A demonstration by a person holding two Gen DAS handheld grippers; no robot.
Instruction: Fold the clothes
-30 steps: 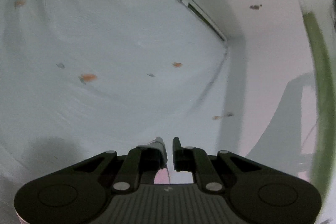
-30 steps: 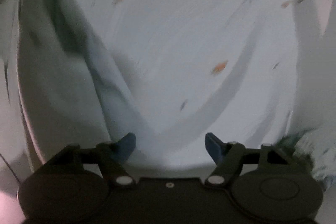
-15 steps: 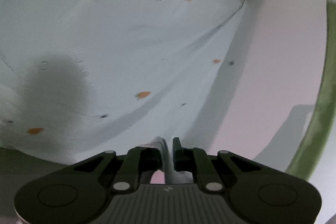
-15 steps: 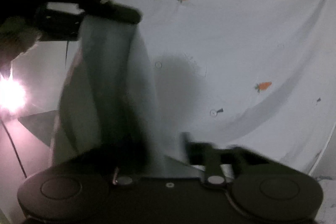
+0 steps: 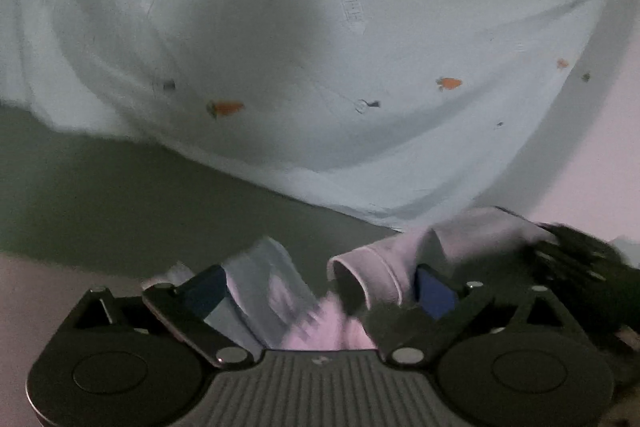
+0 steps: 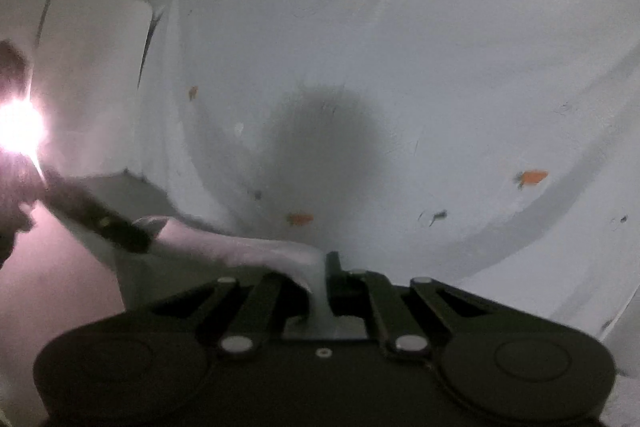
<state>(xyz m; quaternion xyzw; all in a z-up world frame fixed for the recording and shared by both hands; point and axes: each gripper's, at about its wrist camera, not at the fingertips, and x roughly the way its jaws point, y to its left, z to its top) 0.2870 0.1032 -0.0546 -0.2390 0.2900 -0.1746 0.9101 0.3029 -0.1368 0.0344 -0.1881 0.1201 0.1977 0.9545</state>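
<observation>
Both views are dim and grainy, with fisheye bending and black corners. In the right wrist view a harsh glare burns at nine o'clock. A soft round shadow darkens the garment in each view. Motion blur smears the lower edges.

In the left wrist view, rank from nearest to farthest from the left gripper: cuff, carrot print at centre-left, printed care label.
From the left gripper:
1. Cuff, between its open fingers, right of middle.
2. Carrot print, mid-frame on the pale shirt.
3. Care label, up top.
</observation>
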